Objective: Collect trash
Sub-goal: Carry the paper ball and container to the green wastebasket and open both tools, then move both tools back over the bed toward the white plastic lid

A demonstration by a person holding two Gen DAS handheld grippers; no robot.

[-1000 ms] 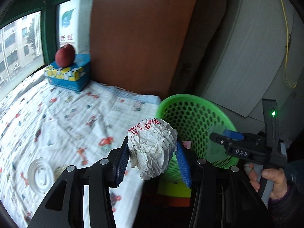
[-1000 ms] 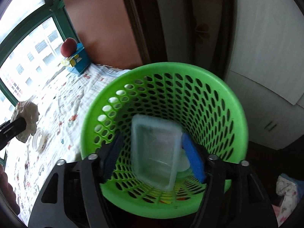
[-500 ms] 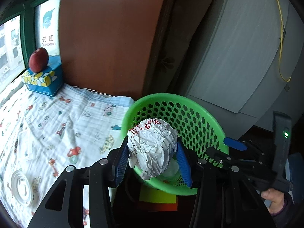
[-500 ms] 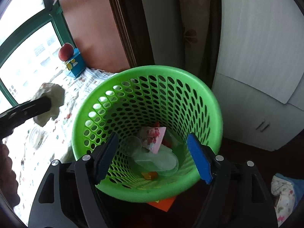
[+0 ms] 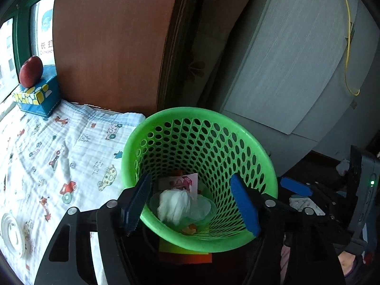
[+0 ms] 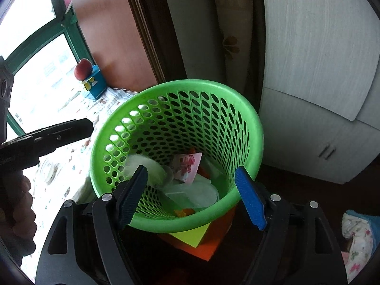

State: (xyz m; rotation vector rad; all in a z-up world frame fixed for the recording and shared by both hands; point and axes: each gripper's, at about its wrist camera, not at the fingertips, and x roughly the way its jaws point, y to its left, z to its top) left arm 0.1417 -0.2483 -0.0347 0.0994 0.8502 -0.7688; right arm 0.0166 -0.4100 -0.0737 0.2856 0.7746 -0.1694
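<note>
Left wrist view: left gripper [image 5: 192, 205] sat over the green basket [image 5: 247, 140], jaws apart and just widened, nothing between the pads. The crumpled paper ball [image 5: 174, 204] lay at the basket bottom against a pink wrapper [image 5: 184, 181] and a clear plastic lid [image 5: 201, 207]. Right gripper [image 5: 294, 186] showed at the right edge, just beside the basket rim. On the patterned cloth [image 5: 59, 147] at far left sat a white ring-shaped lid [image 5: 11, 234] (probably trash not yet collected). Red apple [image 5: 30, 71] rested on a blue tissue box [image 5: 38, 96] at the far left.

Right wrist view: right gripper [image 6: 192, 196] was also over the basket, jaws apart (just eased a bit wider) and empty. The clear plastic container [image 6: 190, 196] lay inside near the wrapper; the paper ball was a pale blur behind the left jaw. Left gripper [image 6: 86, 125] reached in from the left.

Risks: both tools crowded one rim, so a careless pull-back could clip it and tip the light basket, spilling everything.

View difference: only the right view showed the orange and yellow sheets [image 6: 199, 237] under the basket clearly; only the left view showed the ring lid sharply.
</note>
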